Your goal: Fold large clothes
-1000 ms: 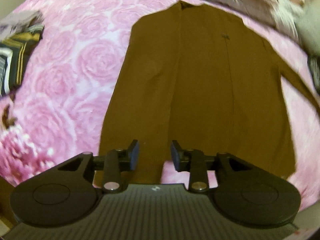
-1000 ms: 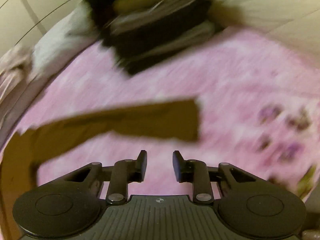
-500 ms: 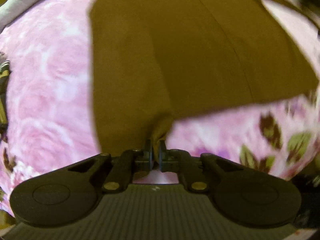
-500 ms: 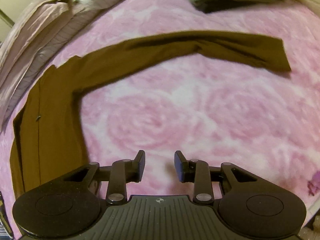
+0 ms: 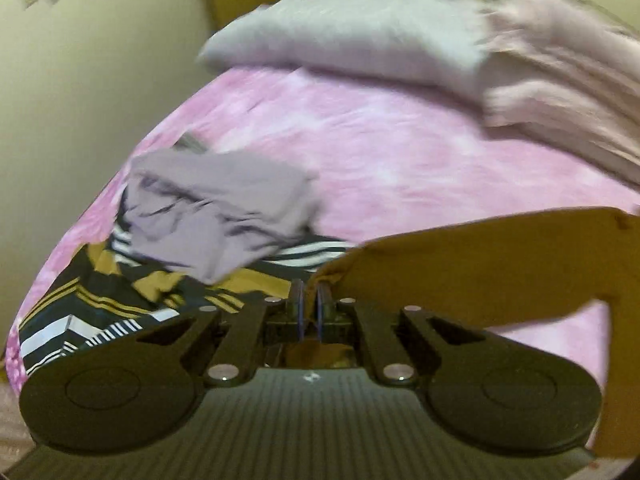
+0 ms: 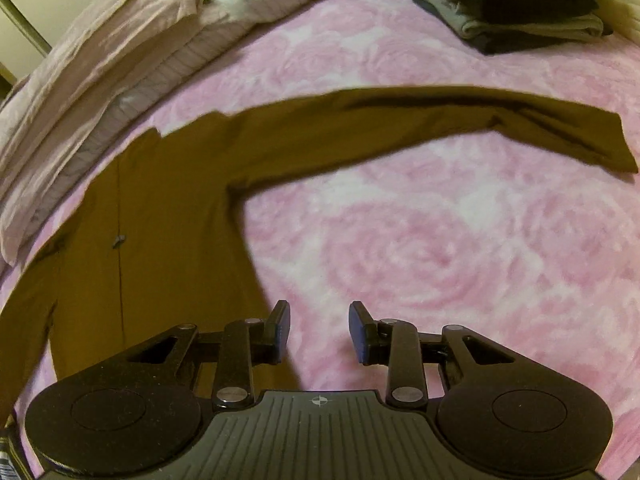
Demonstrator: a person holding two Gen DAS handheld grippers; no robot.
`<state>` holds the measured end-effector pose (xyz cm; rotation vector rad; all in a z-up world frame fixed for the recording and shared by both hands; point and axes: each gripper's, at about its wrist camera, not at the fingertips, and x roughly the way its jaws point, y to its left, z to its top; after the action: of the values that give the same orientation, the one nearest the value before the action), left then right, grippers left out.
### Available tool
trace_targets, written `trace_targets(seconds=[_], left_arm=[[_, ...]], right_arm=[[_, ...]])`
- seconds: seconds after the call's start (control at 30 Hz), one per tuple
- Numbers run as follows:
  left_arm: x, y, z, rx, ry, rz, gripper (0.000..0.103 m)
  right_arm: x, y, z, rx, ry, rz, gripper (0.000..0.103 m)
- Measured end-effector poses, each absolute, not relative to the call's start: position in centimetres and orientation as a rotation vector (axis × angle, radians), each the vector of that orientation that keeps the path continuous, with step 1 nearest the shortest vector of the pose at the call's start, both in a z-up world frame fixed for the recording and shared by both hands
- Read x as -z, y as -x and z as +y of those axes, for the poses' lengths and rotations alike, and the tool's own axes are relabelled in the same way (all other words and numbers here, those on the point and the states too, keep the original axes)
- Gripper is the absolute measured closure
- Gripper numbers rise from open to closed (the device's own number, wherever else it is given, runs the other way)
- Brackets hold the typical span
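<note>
The left gripper (image 5: 309,306) had its jaws pressed nearly together, pinching an edge of the large olive-brown long-sleeved garment (image 5: 480,268), whose cloth ran from the pads up and off to the right, lifted clear of the pink rose-patterned bedspread (image 5: 380,140). That pinch showed only in the left wrist view, which was blurred. Just beyond those jaws lay a crumpled black, white and mustard striped cloth (image 5: 100,300) with a wrinkled lilac-grey cloth (image 5: 216,208) heaped on top of it. Farther back sat a pale grey pillow (image 5: 352,36) beside a pale pink folded quilt (image 5: 560,80), with a cream wall behind. The right gripper (image 6: 318,330) stood with its jaws spread and nothing between them, poised above the bedspread (image 6: 460,260) just beside the garment's side edge, which passed under its left finger. Only the right wrist view gave the garment (image 6: 168,208) laid out: the body flat to the left, with a seam line down it and a small dark mark on that seam, and one long sleeve (image 6: 460,120) stretched straight across to the right, its cuff lying flat. Past that sleeve, near the bed's far corner, stood a stack of folded dark and grey clothes (image 6: 528,4), and the quilt (image 6: 104,56) ran along the upper left. No container showed in either view.
</note>
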<state>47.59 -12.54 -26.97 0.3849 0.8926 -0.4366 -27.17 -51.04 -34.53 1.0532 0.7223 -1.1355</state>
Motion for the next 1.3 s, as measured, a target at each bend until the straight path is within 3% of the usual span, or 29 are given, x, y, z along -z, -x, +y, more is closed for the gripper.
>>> trace_targets(seconds=[0.03,0.2,0.37,0.57,0.77,0.8,0.83,0.87,1.07,1.13,1.23,1.3], left_arm=[[28.4,-49.1,-12.8,0.402,-0.403,0.91,0.088],[32.0,-48.8,-12.7,0.285,-0.411,0.926,0.085],[32.3,-40.6,-11.2,0.53,-0.324,1.02,0.085],[35.9,-26.1,-13.5,1.13,-0.323,1.323,0.083],[39.4,-22.3,-14.3,1.141,-0.261,1.429,0.08],[39.7,-22.3,-14.2,1.136,-0.24,1.443,0.083],[39.9,-22.3,-14.1,1.153,-0.234,1.454,0.096],[39.8,-21.8,-14.1,1.17,-0.252,1.45,0.096],[38.8,-22.3,-9.7,1.039,-0.173,1.462,0.095],[38.7,-21.7,-10.0,0.999,-0.228,1.446,0.091],[38.2,-21.0,-10.8,0.909,-0.347,1.414,0.087],[36.4,-20.2,-11.0,0.836,-0.367,1.299,0.087]], right_arm=[[34.8,26.9,-50.8,1.141,-1.057,0.736,0.074],[35.1,27.2,-48.9,1.136,-1.078,0.768,0.071],[35.0,28.4,-45.5,1.11,-1.086,0.791,0.06],[36.8,28.6,-41.8,1.025,-1.131,0.799,0.06],[38.6,28.5,-39.5,0.982,-1.085,0.801,0.06],[38.9,28.5,-39.2,0.97,-1.085,0.793,0.061],[39.0,28.2,-38.9,0.945,-1.073,0.792,0.086],[38.9,27.8,-38.6,0.909,-1.041,0.813,0.103],[38.9,28.7,-38.1,0.934,-1.048,0.892,0.103],[38.8,27.6,-38.2,0.932,-0.97,1.016,0.097],[37.3,25.7,-38.1,1.021,-0.785,1.112,0.072],[35.6,24.6,-37.2,1.043,-0.621,1.048,0.069]])
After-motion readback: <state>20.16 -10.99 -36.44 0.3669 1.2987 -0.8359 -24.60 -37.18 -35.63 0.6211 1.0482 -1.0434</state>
